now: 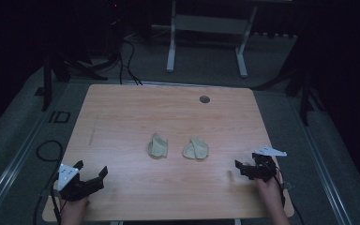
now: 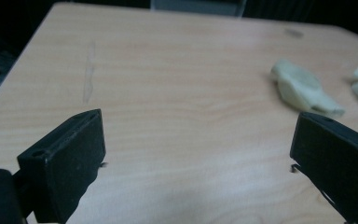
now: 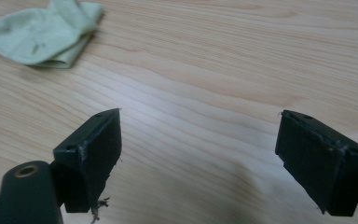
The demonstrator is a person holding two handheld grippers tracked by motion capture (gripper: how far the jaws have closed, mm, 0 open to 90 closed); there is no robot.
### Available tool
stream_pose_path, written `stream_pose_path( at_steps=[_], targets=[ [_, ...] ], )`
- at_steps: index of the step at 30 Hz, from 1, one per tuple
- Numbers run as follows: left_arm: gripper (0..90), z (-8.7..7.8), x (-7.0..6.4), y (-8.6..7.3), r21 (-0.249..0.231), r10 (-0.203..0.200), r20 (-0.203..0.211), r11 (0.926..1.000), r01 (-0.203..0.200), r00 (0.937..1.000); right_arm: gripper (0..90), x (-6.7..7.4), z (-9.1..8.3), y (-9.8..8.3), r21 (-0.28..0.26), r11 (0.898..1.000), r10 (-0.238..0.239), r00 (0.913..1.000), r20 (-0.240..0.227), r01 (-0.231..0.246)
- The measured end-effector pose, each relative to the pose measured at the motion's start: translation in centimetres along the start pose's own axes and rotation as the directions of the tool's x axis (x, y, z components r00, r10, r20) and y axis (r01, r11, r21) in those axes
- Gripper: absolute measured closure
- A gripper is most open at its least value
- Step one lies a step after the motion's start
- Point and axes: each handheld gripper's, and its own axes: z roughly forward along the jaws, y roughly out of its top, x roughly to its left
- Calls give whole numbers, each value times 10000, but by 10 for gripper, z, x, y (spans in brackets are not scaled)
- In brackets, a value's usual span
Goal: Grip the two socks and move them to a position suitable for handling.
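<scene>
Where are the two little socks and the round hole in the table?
Left sock [image 1: 157, 146], high view, middle of the folded cloth.
Right sock [image 1: 196, 149], high view, middle of the cloth.
Round hole [image 1: 205, 99], high view, its dark centre near the table's far edge.

text: "ID" [image 1: 59, 116], apparently | on: dark floor mat [image 1: 9, 136] left of table [image 1: 122, 108] | dim view

Two small pale beige-green folded fabric socks, the left sock [image 1: 158, 146] and the right sock [image 1: 196, 149], lie on a light reddish-tan wood-grain table [image 1: 122, 112] marked with a faint grey streak [image 1: 93, 131], beside the black left gripper [image 1: 92, 174] and black right gripper [image 1: 244, 168].
</scene>
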Motion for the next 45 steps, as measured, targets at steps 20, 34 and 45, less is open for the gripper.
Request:
stream_pose_path(
  at_steps=[20, 34, 45],
  targets=[
    [28, -10, -3, -8, 427, -52, 438, 9991, 33, 9990, 234, 74, 52, 65, 81, 9929, -1150, 9764, -1827, 1185],
    [35, -1, -6, -10, 538, -34, 737, 9986, -6, 9973, 362, 110, 104, 76, 856, 9532, -2749, 9491, -1536, 2900],
    [36, -2, -7, -9, 436, -100, 760, 9990, 67, 9971, 626, 124, 102, 67, 648, 9516, -2959, 9525, -721, 3006]
  ],
)
